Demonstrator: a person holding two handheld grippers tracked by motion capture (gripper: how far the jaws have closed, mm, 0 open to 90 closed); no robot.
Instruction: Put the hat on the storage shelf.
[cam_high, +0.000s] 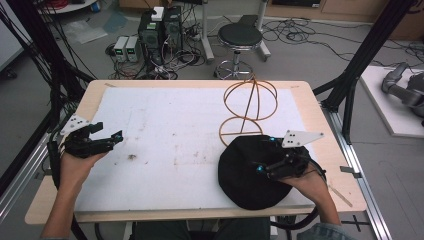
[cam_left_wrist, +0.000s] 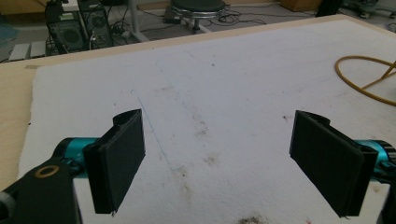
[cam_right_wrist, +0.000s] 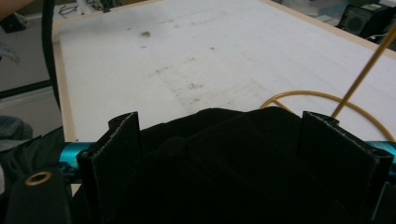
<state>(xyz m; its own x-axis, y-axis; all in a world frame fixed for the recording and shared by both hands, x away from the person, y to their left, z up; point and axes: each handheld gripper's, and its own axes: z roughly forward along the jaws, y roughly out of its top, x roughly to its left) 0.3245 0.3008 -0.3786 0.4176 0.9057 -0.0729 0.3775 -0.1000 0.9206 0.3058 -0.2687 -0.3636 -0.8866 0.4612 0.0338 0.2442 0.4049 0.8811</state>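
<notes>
So far little looks done. From the high view, the black hat (cam_high: 252, 172) lies flat on the white mat (cam_high: 165, 125) at the worktop's near right, just beside the wire stand (cam_high: 248, 107), not on it. The right gripper (cam_high: 264, 164) sits over the hat; the left gripper (cam_high: 107, 136) waits well apart.

Left gripper view: jaws spread, nothing between them.

Right gripper view: jaws wide, black fabric (cam_right_wrist: 219, 154) bunched between them, not yet pinched. Grasping, lifting and placing remain.

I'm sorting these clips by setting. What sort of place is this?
Probably a lab or workshop: computer towers and loose cables on the floor, a round stool, and a black frame around the padded wooden table.
</notes>
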